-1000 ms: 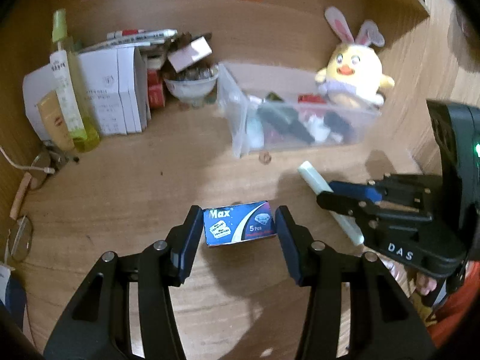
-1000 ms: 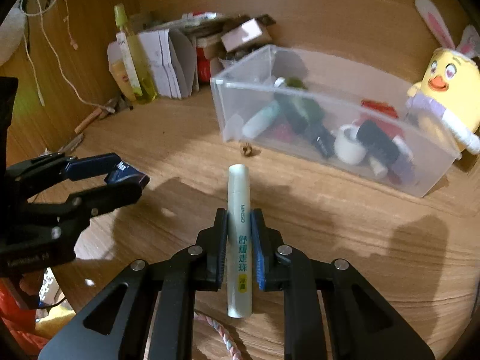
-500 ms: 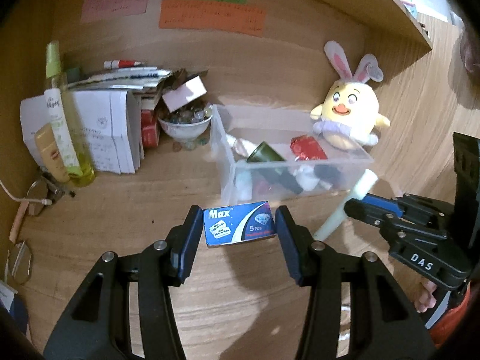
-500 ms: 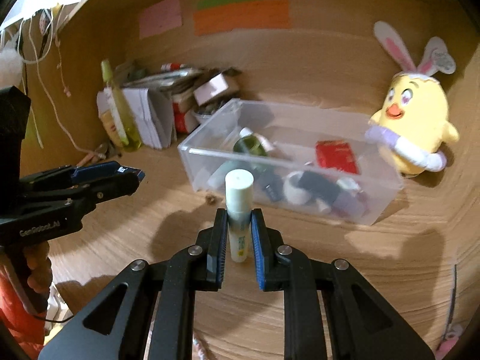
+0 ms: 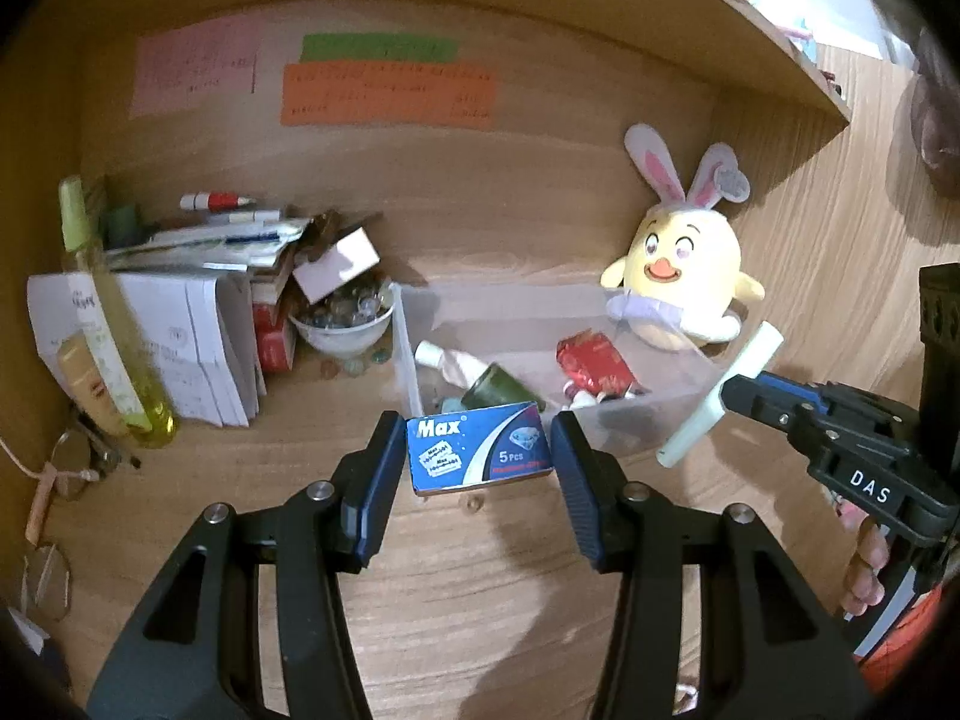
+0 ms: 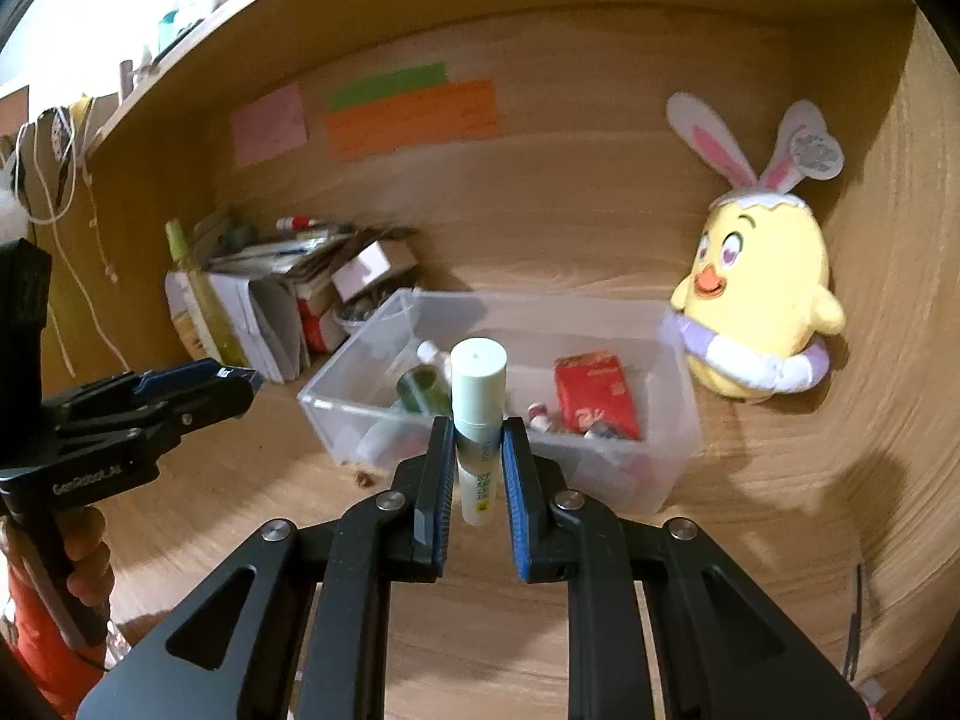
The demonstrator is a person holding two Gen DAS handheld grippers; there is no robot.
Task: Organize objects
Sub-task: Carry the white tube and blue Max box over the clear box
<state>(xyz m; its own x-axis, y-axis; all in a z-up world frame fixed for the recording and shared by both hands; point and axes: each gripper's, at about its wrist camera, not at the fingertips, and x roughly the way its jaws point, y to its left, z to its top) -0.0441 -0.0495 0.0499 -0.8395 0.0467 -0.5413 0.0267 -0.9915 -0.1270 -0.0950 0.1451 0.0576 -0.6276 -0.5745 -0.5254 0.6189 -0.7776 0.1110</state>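
Note:
My left gripper [image 5: 477,447] is shut on a small blue box marked "Max" [image 5: 478,446], held above the wooden desk just in front of a clear plastic bin [image 5: 645,420]. My right gripper [image 6: 477,441] is shut on a pale green tube [image 6: 477,405], lifted and tilted upward before the same clear bin [image 6: 336,414]. The bin holds a red packet [image 6: 594,396], a dark green bottle [image 6: 423,390] and several small items. In the left wrist view the right gripper [image 5: 729,387] with the tube [image 5: 717,399] hangs at the bin's right end.
A yellow plush chick with rabbit ears [image 5: 681,279] leans on the back wall behind the bin. At the left stand white booklets [image 5: 198,342], a yellow spray bottle [image 5: 114,348], a bowl of small pieces [image 5: 345,321] and glasses [image 5: 72,456]. A shelf overhangs above.
Both grippers have risen off the desk with their loads and come nearer the bin. The tube's tip has swung upward, and the views now look into the bin.

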